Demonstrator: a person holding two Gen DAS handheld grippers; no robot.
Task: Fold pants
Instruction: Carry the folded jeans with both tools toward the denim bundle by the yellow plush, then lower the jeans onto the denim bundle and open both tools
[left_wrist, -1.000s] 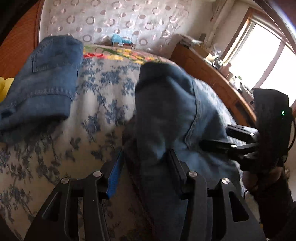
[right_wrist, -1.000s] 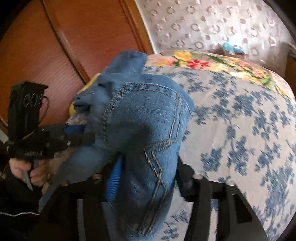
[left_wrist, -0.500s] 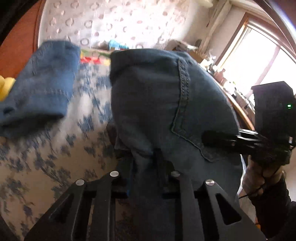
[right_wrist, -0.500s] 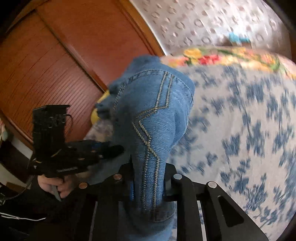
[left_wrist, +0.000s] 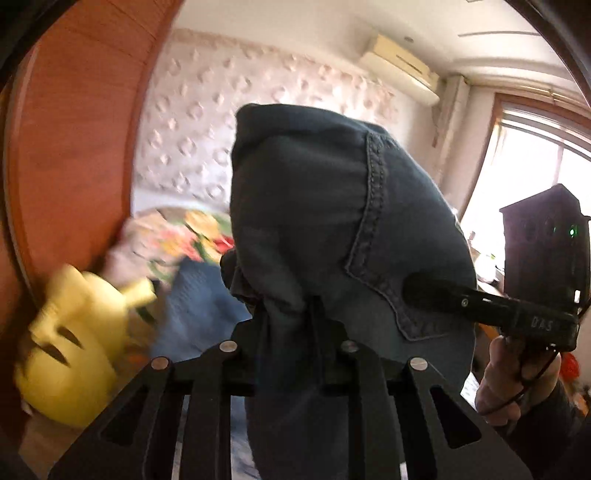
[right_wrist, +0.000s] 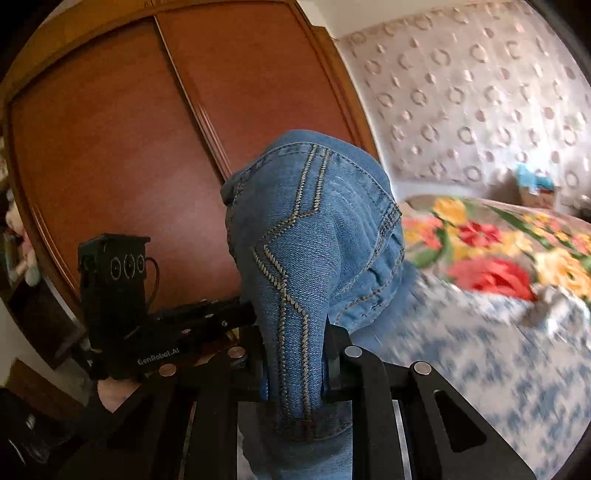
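1. Denim pants are pinched in both tools: the left hand-held gripper and the right hand-held gripper each have their jaws nearly closed on a bunched fold of cloth.
2. Both grips sit side by side at one end of the pants, raised above the bed.
3. From the jaws the cloth hangs downward, so its long axis is likely vertical; neither hand is nearer.
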